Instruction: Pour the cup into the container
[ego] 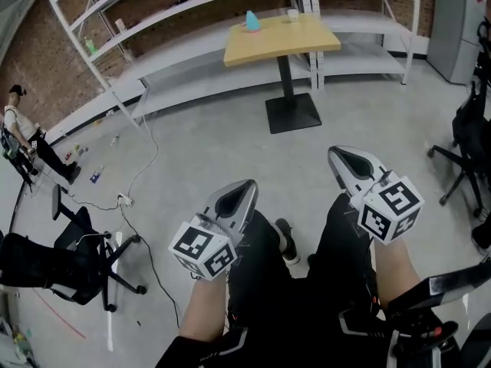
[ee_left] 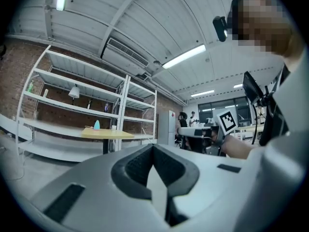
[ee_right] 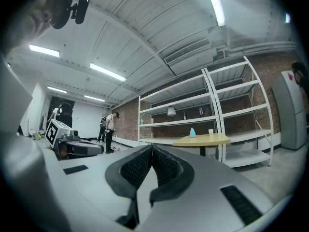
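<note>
Idling | left gripper (ego: 242, 188), right gripper (ego: 341, 156) both clenched, empty | small white cup (ego: 292, 14), light-blue conical container (ego: 252, 21) near far edge of yellow square table (ego: 307, 41) | close in, open jaws, grip cup upright

Head camera: steeply down, close over left gripper (ego: 244, 186) and right gripper (ego: 334, 154). Gripper cameras: low, facing forward. All three share far yellow table (ego: 281, 37), shelving (ego: 184, 58).

I hold my left gripper (ego: 242, 188) and right gripper (ego: 340, 156) low above my legs (ego: 337, 282), side by side but apart, both pointing forward. Each gripper's fingers (ee_left: 137, 166) are pressed together, holding nothing. My bare forearms (ego: 203, 313) trail behind them.
</note>
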`<state>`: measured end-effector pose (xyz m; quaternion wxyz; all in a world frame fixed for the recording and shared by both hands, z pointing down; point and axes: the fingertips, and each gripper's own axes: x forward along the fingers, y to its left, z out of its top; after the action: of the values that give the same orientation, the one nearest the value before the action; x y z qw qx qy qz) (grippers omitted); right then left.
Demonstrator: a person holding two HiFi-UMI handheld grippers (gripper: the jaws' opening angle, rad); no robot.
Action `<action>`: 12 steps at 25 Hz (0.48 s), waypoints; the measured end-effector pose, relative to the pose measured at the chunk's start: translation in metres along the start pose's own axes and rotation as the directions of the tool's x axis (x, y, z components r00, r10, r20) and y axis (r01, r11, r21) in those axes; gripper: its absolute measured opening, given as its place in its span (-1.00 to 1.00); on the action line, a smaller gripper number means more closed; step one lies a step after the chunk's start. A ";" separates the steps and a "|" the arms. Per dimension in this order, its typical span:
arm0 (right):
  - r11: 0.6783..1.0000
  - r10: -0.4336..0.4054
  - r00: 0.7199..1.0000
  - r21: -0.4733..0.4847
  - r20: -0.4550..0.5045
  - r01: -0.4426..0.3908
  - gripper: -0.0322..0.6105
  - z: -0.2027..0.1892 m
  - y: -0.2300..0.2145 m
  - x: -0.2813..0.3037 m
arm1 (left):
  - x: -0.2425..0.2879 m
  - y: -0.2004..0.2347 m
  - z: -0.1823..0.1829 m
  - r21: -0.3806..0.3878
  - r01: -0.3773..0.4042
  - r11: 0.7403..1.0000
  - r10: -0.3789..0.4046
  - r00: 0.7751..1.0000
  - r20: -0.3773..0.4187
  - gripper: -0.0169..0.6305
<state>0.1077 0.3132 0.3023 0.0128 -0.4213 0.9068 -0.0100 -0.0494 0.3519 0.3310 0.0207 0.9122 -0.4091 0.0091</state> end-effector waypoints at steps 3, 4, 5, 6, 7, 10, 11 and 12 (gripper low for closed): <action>1.000 0.011 1.000 -0.001 -0.003 -0.011 -0.90 0.001 -0.030 0.049 | 0.034 0.040 0.008 -0.001 -0.005 1.000 0.005 1.000 0.012 -0.97; 1.000 0.011 1.000 -0.005 -0.003 -0.011 -0.90 0.002 -0.040 0.065 | 0.047 0.054 0.009 0.000 -0.003 1.000 0.003 1.000 0.015 -0.97; 1.000 0.009 1.000 -0.010 -0.004 -0.009 -0.90 0.003 -0.052 0.081 | 0.061 0.067 0.010 0.001 0.000 1.000 0.000 1.000 0.016 -0.97; 1.000 0.006 1.000 -0.014 -0.005 -0.006 -0.90 0.004 -0.064 0.097 | 0.075 0.081 0.010 0.001 0.002 1.000 -0.002 1.000 0.017 -0.97; 1.000 0.003 1.000 -0.016 -0.008 -0.003 -0.90 0.005 -0.077 0.113 | 0.090 0.095 0.010 0.000 0.002 1.000 -0.002 1.000 0.018 -0.97; 1.000 -0.007 1.000 -0.021 -0.021 0.006 -0.90 0.003 -0.112 0.157 | 0.133 0.136 0.014 0.007 0.019 1.000 -0.019 1.000 0.020 -0.97; 1.000 -0.012 1.000 -0.023 -0.022 0.012 -0.90 0.003 -0.124 0.170 | 0.146 0.148 0.016 0.009 0.026 1.000 -0.027 0.999 0.020 -0.97; 1.000 -0.019 1.000 -0.021 -0.021 0.019 -0.90 0.003 -0.135 0.183 | 0.159 0.161 0.017 0.012 0.032 0.999 -0.033 0.999 0.018 -0.97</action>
<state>0.0929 0.0867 0.3001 -0.0012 -0.4298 0.9029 -0.0048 -0.0636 0.1255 0.3239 0.0119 0.9189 -0.3943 0.0025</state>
